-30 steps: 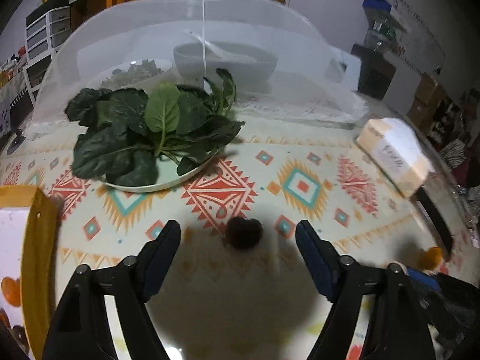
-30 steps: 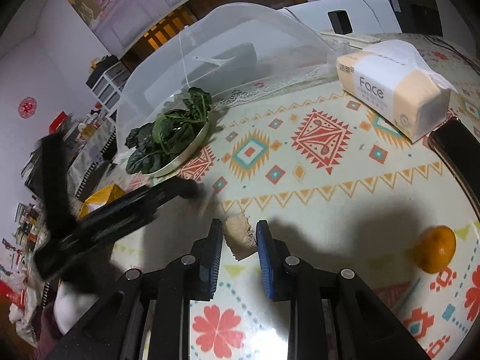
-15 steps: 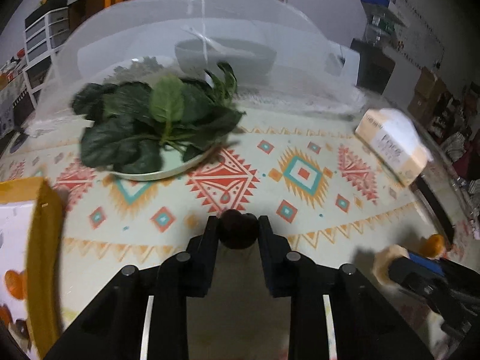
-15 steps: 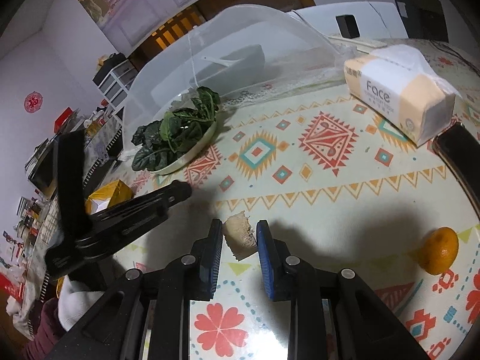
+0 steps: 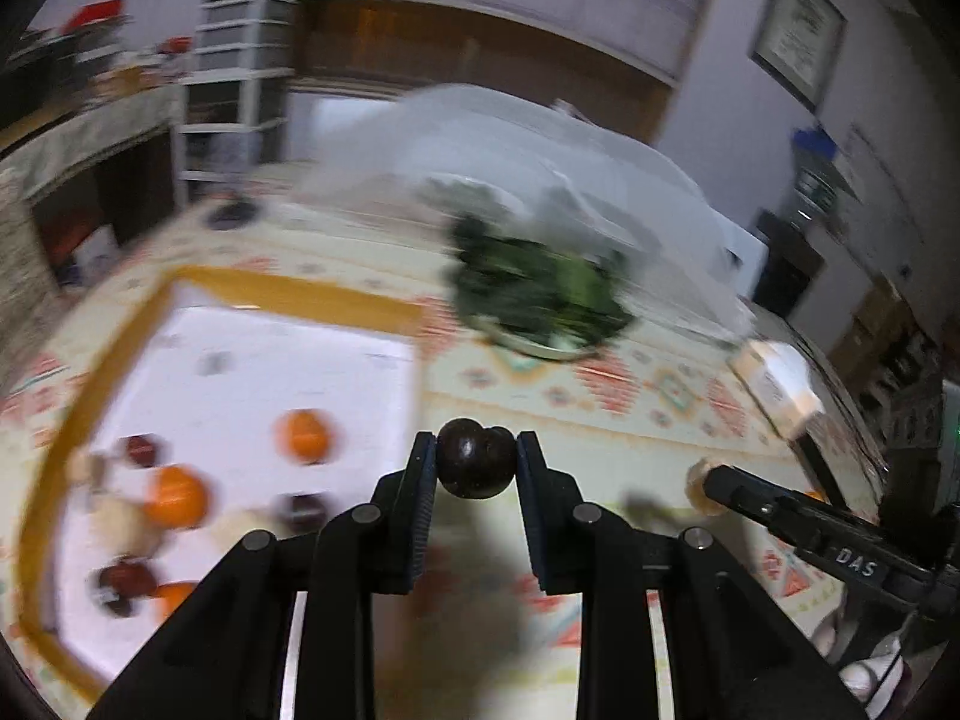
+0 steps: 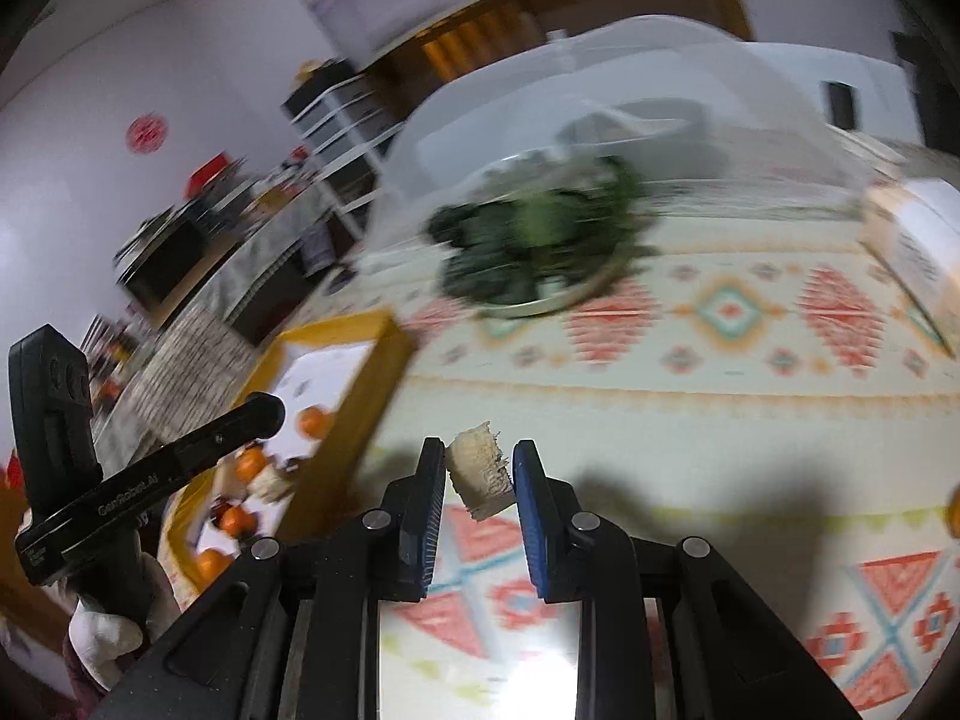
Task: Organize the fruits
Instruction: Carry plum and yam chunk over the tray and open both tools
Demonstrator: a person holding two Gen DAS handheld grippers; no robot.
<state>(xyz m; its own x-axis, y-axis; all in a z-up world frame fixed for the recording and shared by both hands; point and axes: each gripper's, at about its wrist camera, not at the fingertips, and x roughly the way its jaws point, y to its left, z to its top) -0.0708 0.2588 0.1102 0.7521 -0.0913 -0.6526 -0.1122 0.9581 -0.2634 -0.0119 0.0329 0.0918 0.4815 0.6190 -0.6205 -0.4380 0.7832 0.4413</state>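
My left gripper (image 5: pixel 477 456) is shut on a dark round fruit (image 5: pixel 477 467) and holds it in the air beside the yellow-rimmed tray (image 5: pixel 288 291). The tray holds several oranges (image 5: pixel 303 435), dark fruits (image 5: pixel 126 585) and pale pieces. My right gripper (image 6: pixel 479 471) is shut on a pale, fibrous fruit piece (image 6: pixel 480 474), lifted above the patterned tablecloth just right of the tray (image 6: pixel 360 324). The right gripper also shows at the right of the left wrist view, its pale piece (image 5: pixel 699 483) at its tip. In the right wrist view the left gripper reaches over the tray.
A plate of dark leafy greens (image 5: pixel 540 294) stands behind the tray, in front of a clear mesh food cover (image 6: pixel 600 120). A tissue pack (image 5: pixel 774 381) lies at the right. An orange (image 6: pixel 954 513) shows at the right edge. Shelves and drawers stand beyond the table.
The left gripper closed on the dark fruit, lifted it and swung left toward the tray. The right gripper, still holding the pale piece, also moved left and up.
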